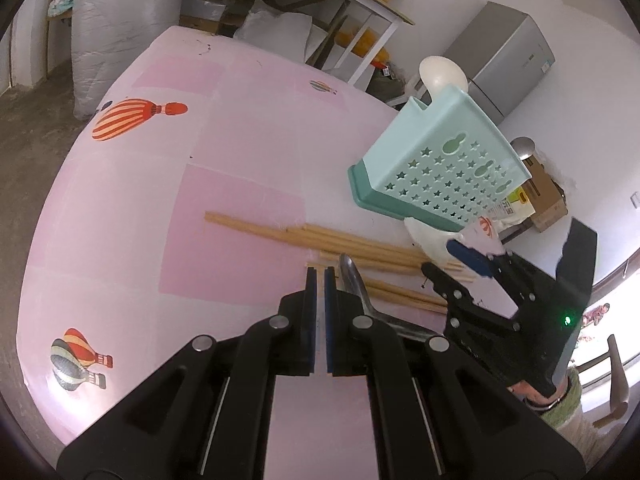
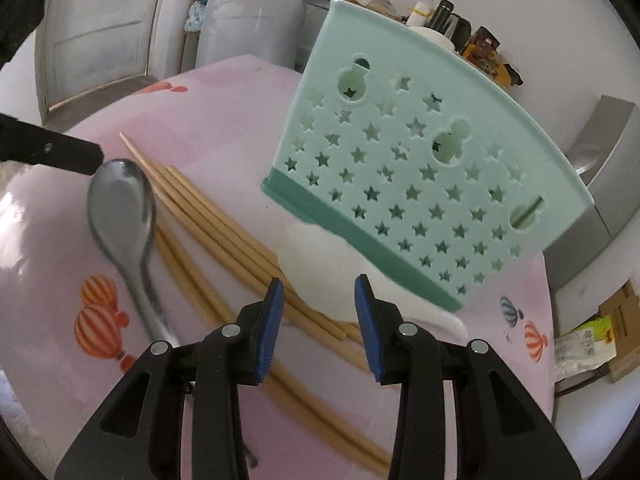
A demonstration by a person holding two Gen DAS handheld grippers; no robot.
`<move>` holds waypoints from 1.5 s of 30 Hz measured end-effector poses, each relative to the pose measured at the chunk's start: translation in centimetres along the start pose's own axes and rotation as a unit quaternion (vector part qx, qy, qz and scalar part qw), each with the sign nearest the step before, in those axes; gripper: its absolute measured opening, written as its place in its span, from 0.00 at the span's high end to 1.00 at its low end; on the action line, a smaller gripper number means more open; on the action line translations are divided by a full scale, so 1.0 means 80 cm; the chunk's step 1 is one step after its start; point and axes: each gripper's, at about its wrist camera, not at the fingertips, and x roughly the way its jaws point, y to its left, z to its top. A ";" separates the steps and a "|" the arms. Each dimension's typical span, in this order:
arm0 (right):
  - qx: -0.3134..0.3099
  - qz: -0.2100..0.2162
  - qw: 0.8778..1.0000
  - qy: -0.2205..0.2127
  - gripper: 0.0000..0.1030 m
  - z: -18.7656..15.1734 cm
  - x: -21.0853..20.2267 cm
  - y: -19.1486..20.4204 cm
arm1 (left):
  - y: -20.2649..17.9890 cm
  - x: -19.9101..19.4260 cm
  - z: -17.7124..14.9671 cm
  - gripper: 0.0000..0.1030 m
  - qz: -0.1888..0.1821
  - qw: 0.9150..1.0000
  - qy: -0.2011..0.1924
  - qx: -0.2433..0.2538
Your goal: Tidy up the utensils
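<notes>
Hovering over pink balloon-print table (image 1: 120, 208), left gripper (image 1: 320, 276) has jaws closed w/ nothing between pads; metal spoon (image 2: 120, 200) lies just beside it on bamboo chopsticks (image 2: 200, 216). Right gripper (image 2: 319, 292) is part-open, empty, above a white spoon (image 2: 320, 264) next to mint star-cut utensil holder (image 2: 420, 168), which sits tilted in view.

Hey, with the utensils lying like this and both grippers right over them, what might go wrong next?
1. The right gripper, jaws open, hangs over the white spoon, which lies on the chopsticks; closing may catch or scatter them.
2. The metal spoon also rests across those chopsticks, so they may roll when it is lifted.
3. The left gripper, jaws shut, sits close to the right; they may collide.
</notes>
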 end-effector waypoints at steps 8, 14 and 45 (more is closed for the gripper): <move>-0.002 -0.008 1.000 0.014 0.83 0.016 0.015 0.007 | -0.006 0.003 -0.002 0.98 0.002 1.000 0.004 0.007; 0.007 -0.027 1.000 -0.004 0.91 0.015 0.007 0.009 | -0.007 0.001 0.001 0.98 0.008 1.000 0.000 0.011; 0.357 0.014 0.925 -0.131 0.97 -0.045 -0.120 -0.191 | -0.031 0.020 -0.001 0.59 0.018 0.999 0.035 0.034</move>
